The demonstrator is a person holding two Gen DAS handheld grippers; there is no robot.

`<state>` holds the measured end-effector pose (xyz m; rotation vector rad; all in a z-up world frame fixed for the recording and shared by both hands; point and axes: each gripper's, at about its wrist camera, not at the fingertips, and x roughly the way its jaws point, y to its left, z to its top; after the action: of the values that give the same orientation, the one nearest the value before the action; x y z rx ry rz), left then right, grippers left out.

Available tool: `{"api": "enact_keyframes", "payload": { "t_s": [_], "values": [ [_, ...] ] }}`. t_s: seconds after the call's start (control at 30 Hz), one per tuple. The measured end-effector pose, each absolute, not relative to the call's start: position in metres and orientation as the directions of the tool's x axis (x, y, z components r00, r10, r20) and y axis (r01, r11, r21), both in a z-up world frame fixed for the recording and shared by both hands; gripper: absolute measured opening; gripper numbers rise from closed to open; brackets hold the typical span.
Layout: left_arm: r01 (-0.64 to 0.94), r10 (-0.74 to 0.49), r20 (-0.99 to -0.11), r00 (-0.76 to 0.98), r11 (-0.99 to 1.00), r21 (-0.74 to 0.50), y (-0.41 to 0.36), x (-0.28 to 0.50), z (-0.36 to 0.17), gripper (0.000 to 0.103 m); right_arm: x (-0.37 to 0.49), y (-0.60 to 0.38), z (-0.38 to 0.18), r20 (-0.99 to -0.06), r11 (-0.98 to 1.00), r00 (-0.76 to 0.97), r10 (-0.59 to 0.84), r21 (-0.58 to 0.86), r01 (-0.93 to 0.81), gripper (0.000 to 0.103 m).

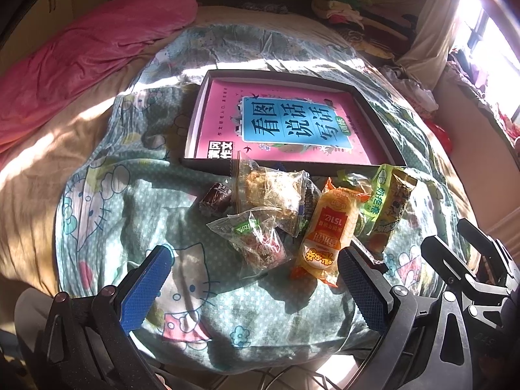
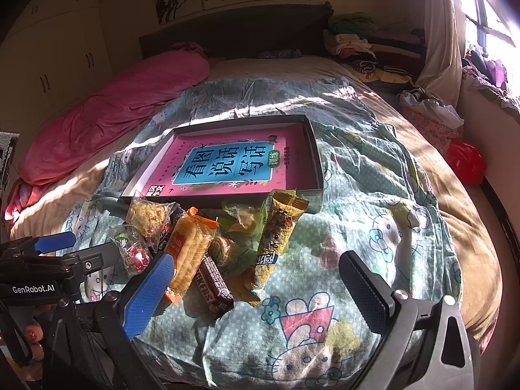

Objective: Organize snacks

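A heap of wrapped snacks lies on a cartoon-cat quilt (image 1: pixel 107 195) in front of a shallow black tray (image 1: pixel 195 120) that holds a pink book (image 1: pixel 292 123). The heap has an orange rice-cracker pack (image 1: pixel 326 227), a clear pack of crispy snack (image 1: pixel 273 191), a clear pack with red candy (image 1: pixel 260 240), a brown chocolate piece (image 1: pixel 216 196) and a green-yellow pack (image 1: pixel 388 204). My left gripper (image 1: pixel 255 268) stands open just short of the heap, empty. My right gripper (image 2: pixel 256 274) is open too, with a dark chocolate bar (image 2: pixel 216 287) and the green-yellow pack (image 2: pixel 276 230) lying between its fingers' line.
A pink duvet (image 1: pixel 97 52) lies along the bed's left side. Folded clothes (image 2: pixel 354 39) pile up at the headboard's right. A red bag (image 2: pixel 464 159) sits off the bed's right edge by the window. The other gripper (image 2: pixel 48 260) shows at the right view's left edge.
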<state>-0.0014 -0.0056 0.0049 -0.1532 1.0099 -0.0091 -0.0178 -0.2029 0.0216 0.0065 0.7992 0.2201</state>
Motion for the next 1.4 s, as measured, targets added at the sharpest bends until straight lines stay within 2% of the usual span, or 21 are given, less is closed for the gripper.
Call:
{"api": "enact_keyframes", "payload": {
  "t_s": [0.97, 1.4],
  "values": [
    [-0.059, -0.085, -0.842, 0.532, 0.989, -0.137, -0.005, -0.002, 0.004, 0.102, -0.015, -0.209, 0.019, -0.714, 0.979, 0.673, 0.194, 0.100, -0.177, 0.102],
    [-0.107, -0.098, -0.860, 0.501, 0.979, -0.174, 0.010, -0.001, -0.009, 0.102, -0.011, -0.213, 0.012, -0.724, 0.978, 0.659, 0.203, 0.121, -0.168, 0.102]
  ]
}}
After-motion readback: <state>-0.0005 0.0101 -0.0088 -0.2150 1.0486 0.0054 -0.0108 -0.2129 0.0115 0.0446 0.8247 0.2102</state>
